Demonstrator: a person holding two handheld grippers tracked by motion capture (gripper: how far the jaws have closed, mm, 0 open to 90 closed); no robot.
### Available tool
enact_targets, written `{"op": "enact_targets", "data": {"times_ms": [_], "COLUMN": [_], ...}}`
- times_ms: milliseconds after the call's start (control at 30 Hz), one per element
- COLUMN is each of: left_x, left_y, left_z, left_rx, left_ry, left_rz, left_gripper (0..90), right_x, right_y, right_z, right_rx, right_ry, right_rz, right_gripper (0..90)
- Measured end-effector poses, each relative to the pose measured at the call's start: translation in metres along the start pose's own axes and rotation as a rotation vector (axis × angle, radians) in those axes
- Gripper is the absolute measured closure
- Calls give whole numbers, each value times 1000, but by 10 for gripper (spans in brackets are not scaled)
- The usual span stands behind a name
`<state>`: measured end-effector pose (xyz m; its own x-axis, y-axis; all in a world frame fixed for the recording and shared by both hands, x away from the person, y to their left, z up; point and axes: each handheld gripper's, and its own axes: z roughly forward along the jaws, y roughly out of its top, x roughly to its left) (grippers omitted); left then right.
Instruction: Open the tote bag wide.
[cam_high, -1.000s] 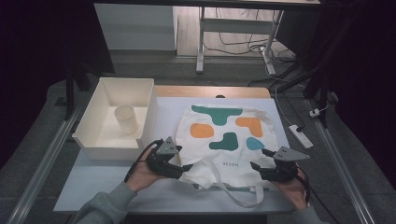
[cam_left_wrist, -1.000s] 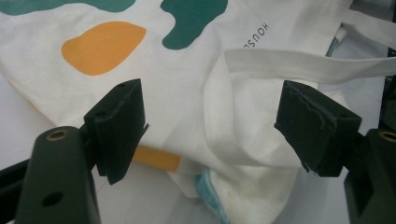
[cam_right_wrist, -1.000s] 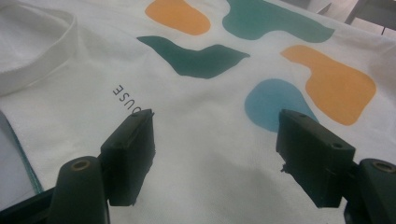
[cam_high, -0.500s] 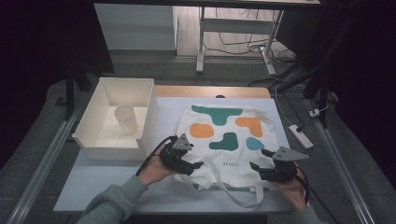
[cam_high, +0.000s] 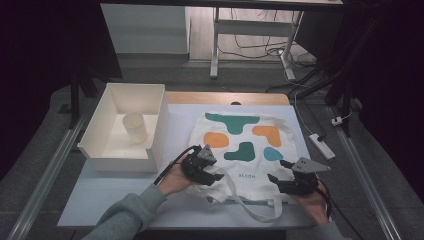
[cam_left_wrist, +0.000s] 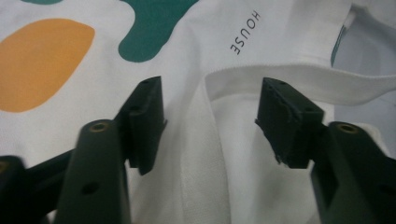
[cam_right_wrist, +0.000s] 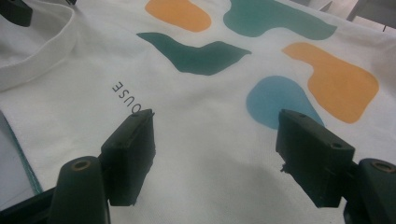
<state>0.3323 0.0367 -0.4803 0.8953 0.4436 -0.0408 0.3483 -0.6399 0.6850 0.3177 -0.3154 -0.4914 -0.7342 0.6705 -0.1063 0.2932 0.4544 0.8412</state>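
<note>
Tote bag (cam_high: 242, 150) lies flat at the table's (cam_high: 120, 192) middle, right of the white bin (cam_high: 150, 135) holding a cup (cam_high: 135, 127). My left gripper (cam_high: 216, 176) has slid right onto its near-left corner; my right gripper (cam_high: 274, 179) sits at the near-right edge.

Left gripper view: jaws, just closing, straddle a raised fold by the handle strap (cam_left_wrist: 299, 79), not yet pinching. Soft, light cloth; best grabbed at that fold.

Right gripper view: jaws spread over flat fabric, gripping nothing.

text: "HOUSE" | on: white tote bag (cam_left_wrist: 261, 42) | print: dark letters
</note>
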Motion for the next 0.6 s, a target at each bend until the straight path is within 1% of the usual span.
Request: {"op": "enact_targets", "data": {"times_ms": [33, 67, 100, 133, 167, 200, 267, 300, 333, 367, 467, 533, 600], "left_x": [0, 1, 1, 1, 1, 0, 0, 0, 0, 0, -1, 0, 2], "left_y": [0, -1, -2, -2, -3, -3, -3, -3, -3, -3, -3, -3, -4], "left_z": [1, 2, 2, 3, 4, 5, 5, 5, 5, 5, 3, -1, -5], "left_rx": [7, 12, 20, 27, 36, 39, 41, 40, 41, 43, 25, 5, -17], "left_ry": [-3, -8, -12, -12, -10, -10, -14, -16, -19, -21, -19, -16, -26], "left_rz": [3, 1, 5, 6, 10, 9, 13, 14, 16, 21, 19, 11, -3], "left_gripper": [478, 478, 546, 590, 590, 621, 720, 756, 827, 858, 871, 873, 873], "right_x": [0, 0, 0, 0, 0, 0, 0, 0, 0, 0, 1, 1, 3], "right_y": [0, 0, 0, 0, 0, 0, 0, 0, 0, 0, 1, 2, 3], "right_z": [0, 0, 0, 0, 0, 0, -1, -1, -1, -1, -3, -4, -5], "right_rx": [0, 0, 0, -1, -1, -2, -3, -3, -3, -3, -9, -14, -18], "right_ry": [-1, -1, -1, -2, -2, -2, -2, -2, -2, -3, -3, 0, 2], "right_rz": [-2, -2, -2, -2, -2, -2, -3, -2, -3, -3, -3, -6, -6], "right_gripper": [285, 285, 284, 284, 284, 285, 285, 285, 285, 285, 285, 285, 286]}}
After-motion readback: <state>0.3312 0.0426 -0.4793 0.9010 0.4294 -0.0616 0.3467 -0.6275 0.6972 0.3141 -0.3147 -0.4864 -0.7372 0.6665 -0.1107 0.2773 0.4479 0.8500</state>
